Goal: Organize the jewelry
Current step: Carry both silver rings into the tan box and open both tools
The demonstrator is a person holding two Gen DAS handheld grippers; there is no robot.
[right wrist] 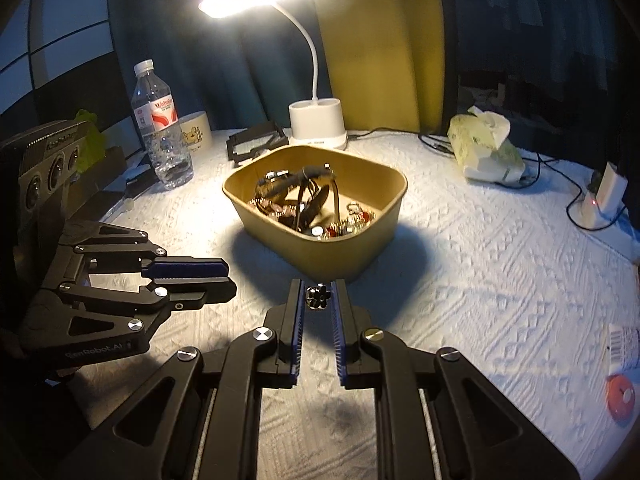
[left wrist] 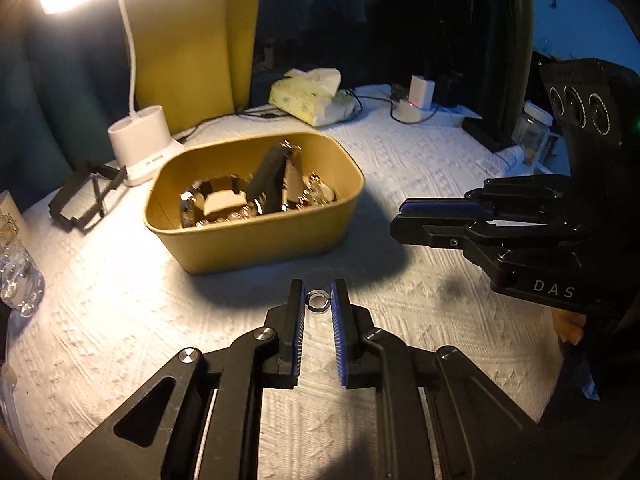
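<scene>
A small silver ring (left wrist: 318,301) sits between the tips of the left tongs (left wrist: 317,300), which are closed to a narrow gap with a blue pad on each side of it; the pads seem to grip it, just above the white cloth (left wrist: 120,320) on the table. The right tongs (right wrist: 316,297) hold a dark flower-shaped piece (right wrist: 316,297) the same way, pinched at the tips between blue pads, just in front of the box.

The tan box (left wrist: 256,236) stands in the middle of the table, beyond both tongs. Inside it lie watches, dark straps and beaded bits in a heap (left wrist: 256,196), one black strap standing up on edge. In the right wrist view the heap (right wrist: 308,208) shows red and gold pieces near the front wall of the box (right wrist: 320,252).

In the left view the right tongs (left wrist: 404,218) come in from the right, level with the box and well clear of it. In the right view the left tongs (right wrist: 228,280) come in from the left.

Behind the box stands a white lamp (right wrist: 316,128), lit, with a black frame (right wrist: 256,142) lying beside its base. Left of that are a water bottle (right wrist: 160,128) and a cream mug (right wrist: 196,132). A tissue pack (left wrist: 308,96) lies behind the box to the right, and cables run to a white charger (left wrist: 418,98). A red round thing (right wrist: 620,398) lies at the right edge.
</scene>
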